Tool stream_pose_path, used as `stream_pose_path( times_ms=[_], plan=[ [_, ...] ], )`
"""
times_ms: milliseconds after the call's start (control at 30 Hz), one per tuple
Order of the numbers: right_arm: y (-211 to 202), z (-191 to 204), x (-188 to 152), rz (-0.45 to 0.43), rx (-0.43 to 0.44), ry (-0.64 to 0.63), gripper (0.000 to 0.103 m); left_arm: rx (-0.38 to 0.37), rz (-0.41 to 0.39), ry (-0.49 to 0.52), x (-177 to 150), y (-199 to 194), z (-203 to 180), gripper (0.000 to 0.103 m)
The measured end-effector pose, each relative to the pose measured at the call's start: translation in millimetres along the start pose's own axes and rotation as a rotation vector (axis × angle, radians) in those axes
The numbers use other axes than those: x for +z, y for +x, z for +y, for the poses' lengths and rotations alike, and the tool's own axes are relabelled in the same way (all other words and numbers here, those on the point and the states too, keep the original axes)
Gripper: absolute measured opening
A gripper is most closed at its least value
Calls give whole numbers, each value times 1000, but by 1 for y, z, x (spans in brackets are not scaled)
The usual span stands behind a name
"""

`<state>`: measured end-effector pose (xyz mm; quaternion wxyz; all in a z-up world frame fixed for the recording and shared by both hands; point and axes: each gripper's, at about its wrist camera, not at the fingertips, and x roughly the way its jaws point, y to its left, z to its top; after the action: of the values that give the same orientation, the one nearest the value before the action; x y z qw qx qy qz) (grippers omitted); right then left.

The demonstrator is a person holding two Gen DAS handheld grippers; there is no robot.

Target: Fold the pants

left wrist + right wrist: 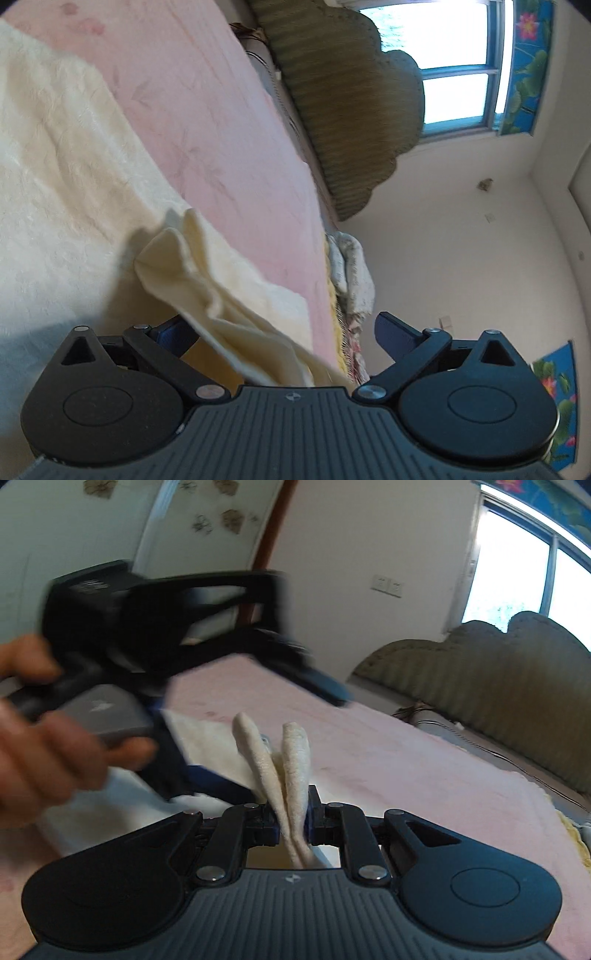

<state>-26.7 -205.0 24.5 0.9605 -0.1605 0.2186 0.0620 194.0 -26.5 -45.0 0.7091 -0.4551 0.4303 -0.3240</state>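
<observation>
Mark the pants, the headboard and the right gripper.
pants [66, 177]: left wrist view, flat cream cloth on the bed.
headboard [498, 686]: right wrist view, its ribbed padded face.
right gripper [292, 821]: right wrist view, between its fingertips, shut on the pants.

Left gripper: jaws spread wide, a bunched fold of cream pants lying between them, against the left finger and clear of the right. Pants spread over a pink bedsheet. Beyond: olive scalloped headboard, bright window, blue floral curtain, white wall. View steeply tilted.
</observation>
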Motion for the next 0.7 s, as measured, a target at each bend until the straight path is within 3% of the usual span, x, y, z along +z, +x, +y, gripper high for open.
stream_pose_path(
  times_ms=[33, 67, 100, 133, 167, 367, 400, 433, 467, 500, 600, 700],
  plan=[
    [-2, 8, -1, -6, 0, -30, 13, 9, -12, -15, 1, 2, 2, 86],
    [-5, 14, -2, -12, -8, -62, 13, -1, -13, -24, 2, 4, 4, 65],
    [-8, 20, -3, -13, -16, -89, 13, -3, -7, -29, 6, 6, 6, 52],
    [-8, 23, -4, -8, -22, -107, 13, 19, -5, -19, 7, 7, 6, 30],
    [-8, 25, -5, -1, -26, -119, 13, 47, -9, 10, 7, 7, 3, 15],
    [-5, 37, 2, -38, -19, -105, 13, 210, -176, 376, -4, -24, -42, 8],
    [-5, 39, 4, -42, 1, -95, 15, 258, -195, 429, -10, -28, -46, 8],
    [-2, 40, 5, -13, 46, -94, 26, 299, -202, 457, -13, -29, -47, 8],
    [0, 41, 5, 26, 102, -103, 41, 330, -200, 471, -16, -29, -45, 8],
    [-1, 42, 3, 53, 154, -122, 44, 353, -191, 470, -17, -28, -40, 8],
    [-22, 35, -4, 74, 198, -137, 44, 378, -174, 434, -21, -27, -23, 8],
    [-44, -9, -7, 74, 181, 16, 44, 374, -175, 397, -21, -32, -10, 8]
  ],
)
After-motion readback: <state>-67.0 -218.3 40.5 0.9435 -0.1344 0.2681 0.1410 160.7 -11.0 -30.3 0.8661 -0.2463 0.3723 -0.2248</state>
